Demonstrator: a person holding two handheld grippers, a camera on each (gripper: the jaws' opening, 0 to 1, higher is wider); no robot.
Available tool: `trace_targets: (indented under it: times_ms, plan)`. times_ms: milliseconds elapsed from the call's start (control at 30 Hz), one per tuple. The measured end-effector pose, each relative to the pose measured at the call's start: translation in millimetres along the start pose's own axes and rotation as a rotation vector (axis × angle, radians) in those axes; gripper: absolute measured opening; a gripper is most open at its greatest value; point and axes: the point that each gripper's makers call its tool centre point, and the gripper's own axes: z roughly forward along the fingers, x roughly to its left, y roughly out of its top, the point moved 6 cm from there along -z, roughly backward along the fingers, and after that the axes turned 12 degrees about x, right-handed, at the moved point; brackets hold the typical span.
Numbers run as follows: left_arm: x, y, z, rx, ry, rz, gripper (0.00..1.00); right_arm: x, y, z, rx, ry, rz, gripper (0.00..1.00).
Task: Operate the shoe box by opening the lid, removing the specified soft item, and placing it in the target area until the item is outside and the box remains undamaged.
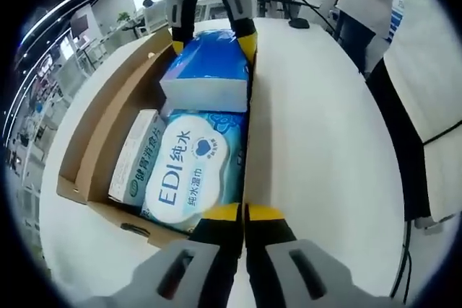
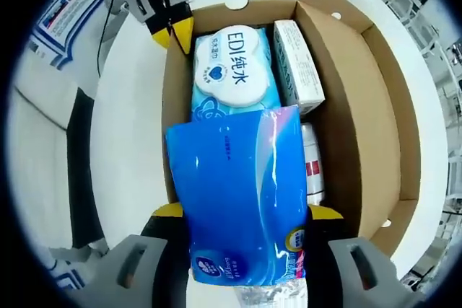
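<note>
your right gripper point(image 2: 245, 210) is clamping its jaws on the blue tissue pack point(image 2: 238, 192), holding it above the open shoe box point(image 2: 361, 106). ahead of those jaws, inside the box, the wet wipes pack point(image 2: 231, 70) is lying beside a white carton point(image 2: 297, 63). your left gripper point(image 1: 244, 214) is resting with its jaws pressed together, gripping the box's near wall at the edge by the wipes. the box is sitting on the white bench point(image 1: 317, 142), and the tissue pack point(image 1: 209, 70) is showing beyond your left jaws.
</note>
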Motion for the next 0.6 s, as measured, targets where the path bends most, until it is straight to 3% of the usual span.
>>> trace_targets:
  times_ms: [600]
  plan:
    - [0.0,-0.8,1.1,-0.003,0.013,0.004,0.0,4.9,-4.0,-17.7,-0.026,-0.041,0.002,0.61]
